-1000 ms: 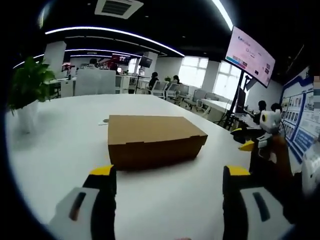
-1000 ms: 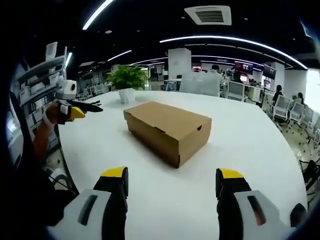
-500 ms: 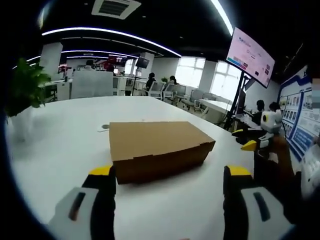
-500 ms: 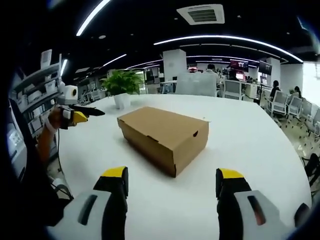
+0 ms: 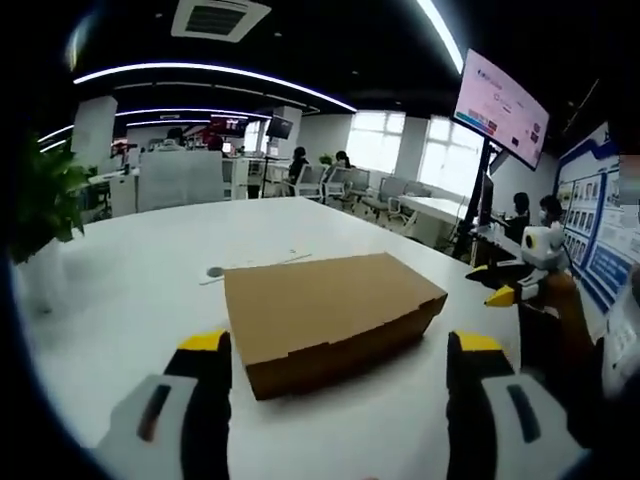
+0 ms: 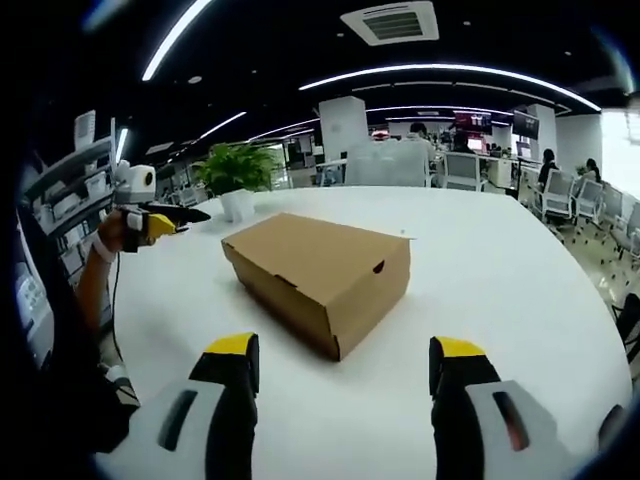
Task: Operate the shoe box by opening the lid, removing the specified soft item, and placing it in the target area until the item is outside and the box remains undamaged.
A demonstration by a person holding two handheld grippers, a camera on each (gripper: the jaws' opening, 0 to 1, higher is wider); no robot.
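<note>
A brown cardboard shoe box (image 5: 330, 310) lies on the white table (image 5: 130, 300) with its lid shut. My left gripper (image 5: 340, 345) is open just in front of the box's near corner, with nothing between its yellow-tipped fingers (image 5: 205, 342). In the right gripper view the same box (image 6: 320, 268) sits a little ahead of my open right gripper (image 6: 343, 348), which holds nothing. The left gripper (image 6: 150, 222) shows at the left in a person's hand. The right gripper (image 5: 512, 288) shows at the right edge of the left gripper view. The soft item is hidden inside the box.
A potted plant (image 6: 235, 170) stands on the table beyond the box, also visible as the plant (image 5: 40, 200) at far left. A small round disc (image 5: 214, 271) lies behind the box. A wall screen (image 5: 500, 100), office chairs and seated people are in the background.
Both cameras have come closer to the box, which looks larger and nearer the jaws. The lid stays shut and both grippers stay open.
</note>
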